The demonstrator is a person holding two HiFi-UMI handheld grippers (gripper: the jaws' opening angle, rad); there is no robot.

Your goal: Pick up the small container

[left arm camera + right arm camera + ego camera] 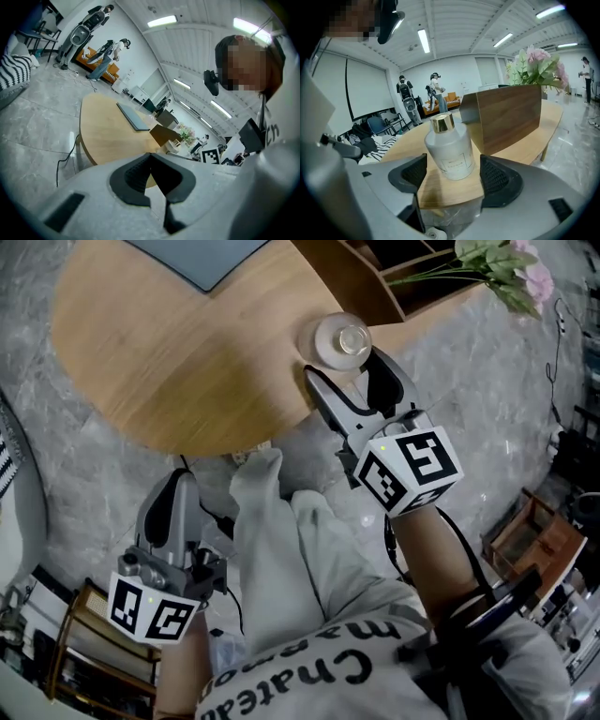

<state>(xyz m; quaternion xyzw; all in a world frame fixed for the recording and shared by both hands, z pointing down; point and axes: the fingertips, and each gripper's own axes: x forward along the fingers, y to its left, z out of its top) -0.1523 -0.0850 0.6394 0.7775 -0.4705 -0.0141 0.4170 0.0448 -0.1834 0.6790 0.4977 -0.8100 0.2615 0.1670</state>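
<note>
Approach stage. Right gripper (453,176) jaws wide, flanking small container (449,150) on tabletop (440,194), centre frame, no contact. Next: advance, close squarely. Left gripper (151,161) jaws together.

Only readable bit: "Chatea", black letters upside down on the white shirt (375,652), cut off at the frame edge. Second line beside it too warped to read. Label (452,163) on the small container (449,140), print too tiny.

Head camera looks steeply down; gripper cameras look along their fingers (499,180), all sharing the wooden table (169,352)
</note>
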